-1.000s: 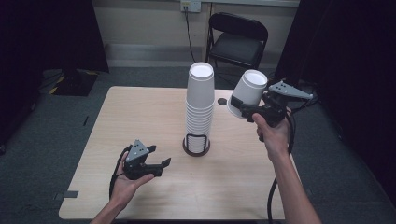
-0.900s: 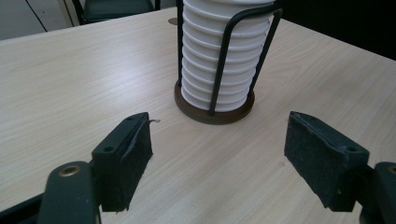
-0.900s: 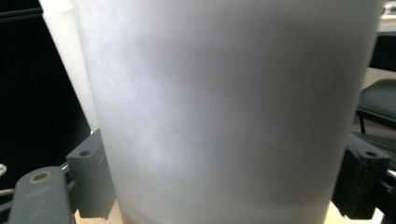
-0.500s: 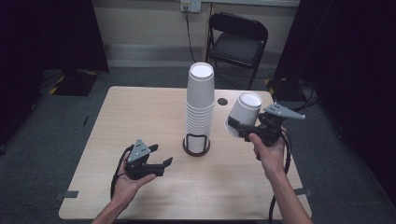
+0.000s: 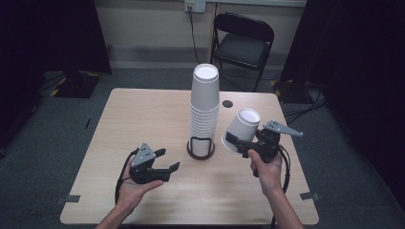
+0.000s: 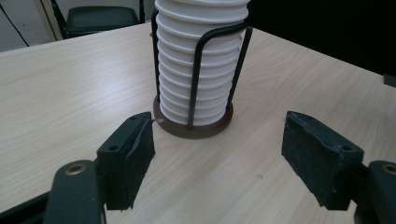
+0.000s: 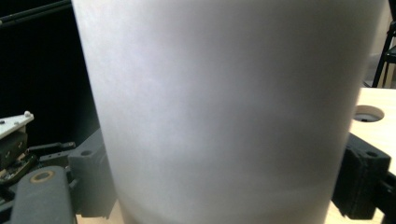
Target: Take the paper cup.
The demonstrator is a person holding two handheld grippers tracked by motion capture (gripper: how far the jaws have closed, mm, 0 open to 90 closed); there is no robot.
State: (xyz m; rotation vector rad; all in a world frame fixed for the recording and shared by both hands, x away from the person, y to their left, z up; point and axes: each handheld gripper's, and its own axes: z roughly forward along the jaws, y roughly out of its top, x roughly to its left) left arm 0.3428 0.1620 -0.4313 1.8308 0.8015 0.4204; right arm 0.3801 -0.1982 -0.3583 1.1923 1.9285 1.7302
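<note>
A tall stack of white paper cups (image 5: pixel 204 109) stands upside down in a black wire holder (image 5: pixel 200 148) at the middle of the wooden table (image 5: pixel 143 114). To the right of it my right gripper (image 5: pixel 239 143) is shut on a single white cup (image 5: pixel 241 130), tilted, with its closed base facing up. That cup (image 7: pixel 224 107) sits between the two pads (image 7: pixel 91 182) in the right gripper view. My left gripper (image 5: pixel 167 160) rests open low over the table, front left of the holder. Its jaws stand wide apart in the left gripper view, facing the stack (image 6: pixel 198 70) and the holder's base (image 6: pixel 194 126).
A black folding chair (image 5: pixel 243 45) stands beyond the table's far edge. A round cable hole (image 5: pixel 227 103) lies in the tabletop just right of the stack. Dark curtains hang on both sides, and cables run on the floor at the right.
My right gripper has carried the single cup down and toward the person, from beside the stack's top to low beside the holder. The left gripper has stayed in place.
</note>
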